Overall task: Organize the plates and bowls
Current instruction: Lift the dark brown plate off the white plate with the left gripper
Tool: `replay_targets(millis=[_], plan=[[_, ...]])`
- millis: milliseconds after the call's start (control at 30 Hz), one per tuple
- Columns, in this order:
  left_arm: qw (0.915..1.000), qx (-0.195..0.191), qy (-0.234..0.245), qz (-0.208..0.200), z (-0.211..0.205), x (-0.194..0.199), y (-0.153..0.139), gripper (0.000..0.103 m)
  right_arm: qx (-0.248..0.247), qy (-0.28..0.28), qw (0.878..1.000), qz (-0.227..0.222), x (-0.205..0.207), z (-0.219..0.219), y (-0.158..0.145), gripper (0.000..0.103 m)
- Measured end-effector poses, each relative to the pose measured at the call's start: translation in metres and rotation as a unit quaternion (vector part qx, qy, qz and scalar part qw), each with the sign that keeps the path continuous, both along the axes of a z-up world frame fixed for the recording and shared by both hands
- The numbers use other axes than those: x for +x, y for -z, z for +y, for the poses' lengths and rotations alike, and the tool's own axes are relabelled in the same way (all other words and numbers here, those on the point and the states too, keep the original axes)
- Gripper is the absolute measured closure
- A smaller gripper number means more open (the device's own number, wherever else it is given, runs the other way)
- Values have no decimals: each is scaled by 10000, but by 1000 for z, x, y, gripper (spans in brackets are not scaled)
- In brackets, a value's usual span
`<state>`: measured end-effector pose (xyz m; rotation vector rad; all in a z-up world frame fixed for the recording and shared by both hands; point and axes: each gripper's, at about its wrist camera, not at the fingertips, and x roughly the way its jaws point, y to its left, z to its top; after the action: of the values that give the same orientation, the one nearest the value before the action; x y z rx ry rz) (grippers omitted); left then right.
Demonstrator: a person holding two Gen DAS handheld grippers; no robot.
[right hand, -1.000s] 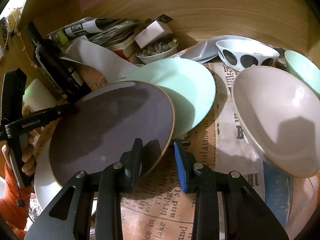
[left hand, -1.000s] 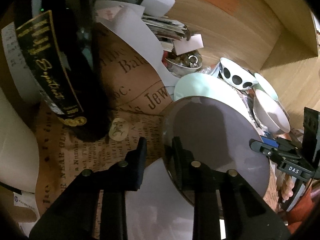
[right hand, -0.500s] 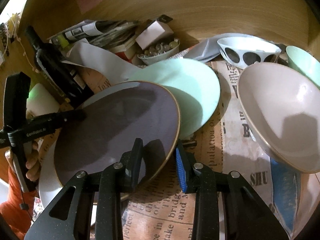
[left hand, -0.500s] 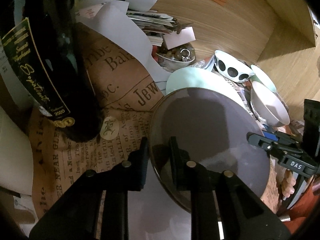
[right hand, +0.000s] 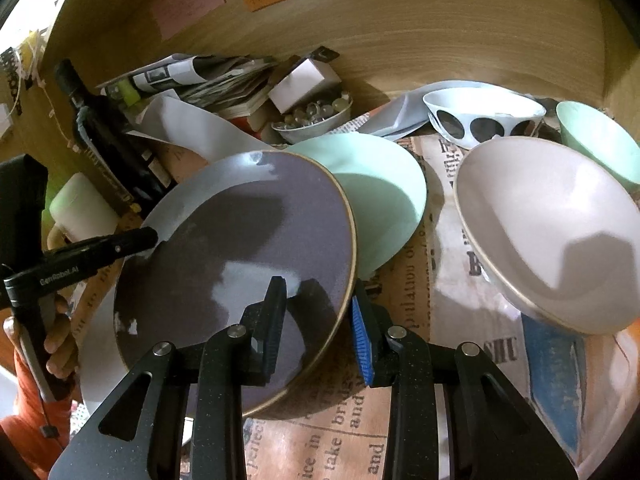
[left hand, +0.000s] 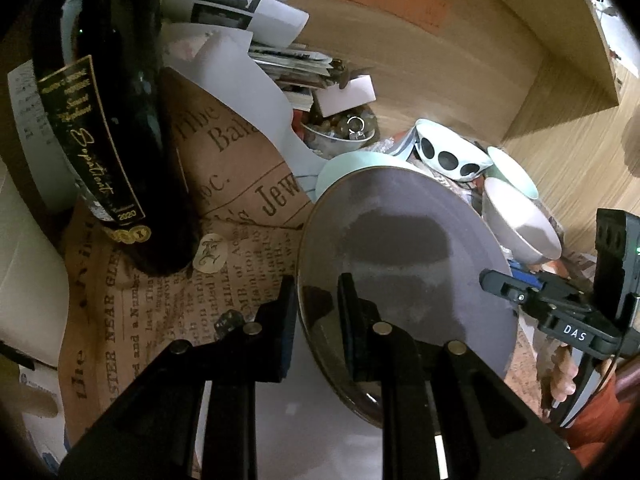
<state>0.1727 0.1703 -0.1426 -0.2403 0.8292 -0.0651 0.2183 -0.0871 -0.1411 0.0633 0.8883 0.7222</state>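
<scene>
Wood-panelled walls with paper notes stuck on them close in a cluttered counter (right hand: 404,280) covered in printed newspaper sheets. At its middle sits the purple plate (left hand: 404,264), tilted, its far edge lapping over a mint plate (right hand: 384,196) and its near side over a white plate (right hand: 94,328). The left gripper (left hand: 318,312) straddles the purple plate's rim, one finger outside and one over the plate's face; the fingers are set apart with the rim between them, and whether they press on it cannot be told. The right gripper (right hand: 320,320) straddles the opposite rim in the same way, its blue-padded finger (right hand: 362,344) outside the edge with a visible gap, so the jaws stand spread. To the right of the plates a large white bowl (right hand: 552,232) leans on its side, with a dotted bowl (right hand: 480,118) and a mint bowl (right hand: 600,144) behind it near the wall. A small dish of glass beads (right hand: 316,114) stands behind the mint plate, beside a stack of folded papers (right hand: 208,80). On the left a dark wine bottle (left hand: 116,120) stands upright on the newspaper, close to the purple plate but not touching it.
</scene>
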Motion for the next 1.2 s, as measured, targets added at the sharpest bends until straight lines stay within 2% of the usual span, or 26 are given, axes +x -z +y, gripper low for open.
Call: replay_targets(millis=[467,1200], plan=[[9997,5,-31,-232,-18,-26,-9,84,130,79,9999,-42,-15,-18,-6,75],[9992,86,127,-380,-77,-58,-15,84,174,335,9990,-241,-52,-68,-13,75]])
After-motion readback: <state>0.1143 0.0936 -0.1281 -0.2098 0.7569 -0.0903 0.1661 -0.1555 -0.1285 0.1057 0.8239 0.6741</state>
